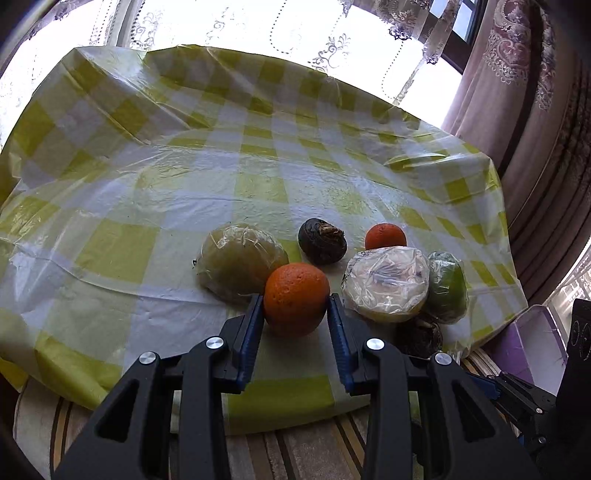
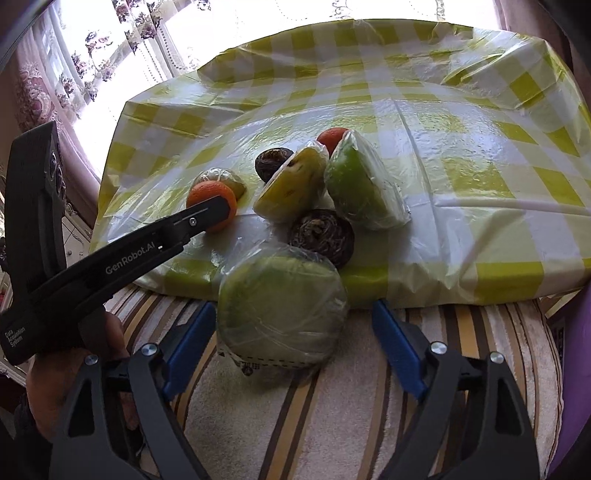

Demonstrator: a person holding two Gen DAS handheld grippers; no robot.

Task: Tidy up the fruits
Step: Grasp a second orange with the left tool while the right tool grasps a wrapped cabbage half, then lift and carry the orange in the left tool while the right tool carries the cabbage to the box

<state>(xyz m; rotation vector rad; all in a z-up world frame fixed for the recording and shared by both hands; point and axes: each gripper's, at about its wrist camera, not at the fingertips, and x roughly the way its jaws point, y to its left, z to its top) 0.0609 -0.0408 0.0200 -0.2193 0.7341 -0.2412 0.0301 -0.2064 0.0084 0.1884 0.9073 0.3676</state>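
A bench draped in a glossy yellow-and-white checked plastic cloth (image 1: pixel 155 192) stands before lace-curtained windows (image 1: pixel 280 33); a striped rug (image 2: pixel 332 413) lies below. The left hand-held gripper (image 1: pixel 295 306) clamps its blue pads on a dimpled orange (image 1: pixel 296 299), with a second orange (image 1: pixel 385 236) at 1 o'clock and wrapped fruits beside it. The right hand-held gripper (image 2: pixel 293 332) stands wide open around a film-wrapped green fruit (image 2: pixel 282 314), pads apart from it.
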